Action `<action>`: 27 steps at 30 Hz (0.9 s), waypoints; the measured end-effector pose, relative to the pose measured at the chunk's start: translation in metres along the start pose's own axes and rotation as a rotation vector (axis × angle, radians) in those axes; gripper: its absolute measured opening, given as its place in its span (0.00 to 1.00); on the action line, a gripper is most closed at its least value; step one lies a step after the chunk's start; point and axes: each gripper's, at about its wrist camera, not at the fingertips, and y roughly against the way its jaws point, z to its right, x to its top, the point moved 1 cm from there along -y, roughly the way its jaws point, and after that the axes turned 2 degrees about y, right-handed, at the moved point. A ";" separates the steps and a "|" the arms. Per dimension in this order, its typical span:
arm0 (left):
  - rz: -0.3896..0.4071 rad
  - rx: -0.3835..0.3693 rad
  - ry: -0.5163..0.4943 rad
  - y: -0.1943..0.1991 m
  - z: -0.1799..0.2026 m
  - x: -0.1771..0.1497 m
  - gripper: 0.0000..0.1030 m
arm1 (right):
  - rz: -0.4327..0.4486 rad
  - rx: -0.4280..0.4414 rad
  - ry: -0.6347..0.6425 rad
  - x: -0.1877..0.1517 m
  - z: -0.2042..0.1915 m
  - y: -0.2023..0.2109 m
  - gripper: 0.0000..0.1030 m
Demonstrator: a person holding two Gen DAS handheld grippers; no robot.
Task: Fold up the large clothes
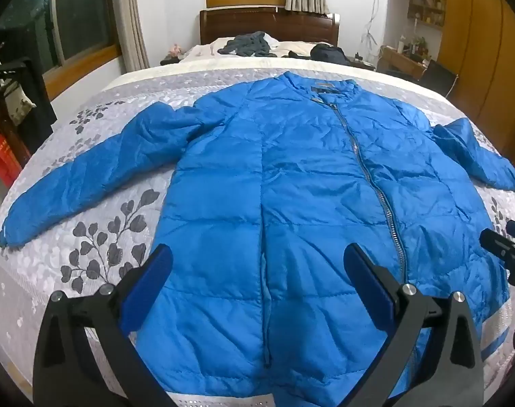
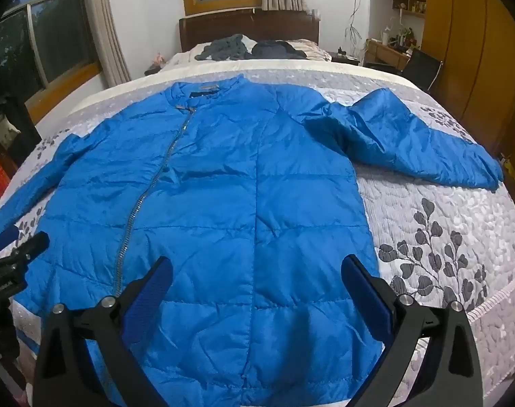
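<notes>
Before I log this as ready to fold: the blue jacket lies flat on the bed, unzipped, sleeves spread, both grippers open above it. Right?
Not quite: the blue jacket is zipped, its zipper closed along the front in the left wrist view. It does lie flat, sleeves spread, left gripper and right gripper open.

Blue puffer coat (image 1: 291,186), zipped, flat, sleeves spread

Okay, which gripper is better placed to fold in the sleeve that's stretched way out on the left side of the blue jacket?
Left. The left gripper, jaws open and empty, hangs over the blue jacket beside that sleeve; the right gripper would probably have to cross the whole jacket.
</notes>
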 end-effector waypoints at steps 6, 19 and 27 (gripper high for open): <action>-0.003 0.000 -0.008 -0.001 -0.002 -0.001 0.97 | 0.008 -0.003 0.005 0.000 0.003 0.000 0.96; 0.002 0.015 -0.013 0.001 0.000 0.000 0.97 | 0.013 -0.018 0.005 0.000 -0.002 0.003 0.96; 0.004 0.016 -0.015 0.002 -0.002 -0.001 0.97 | 0.014 -0.020 0.007 0.000 -0.004 0.004 0.96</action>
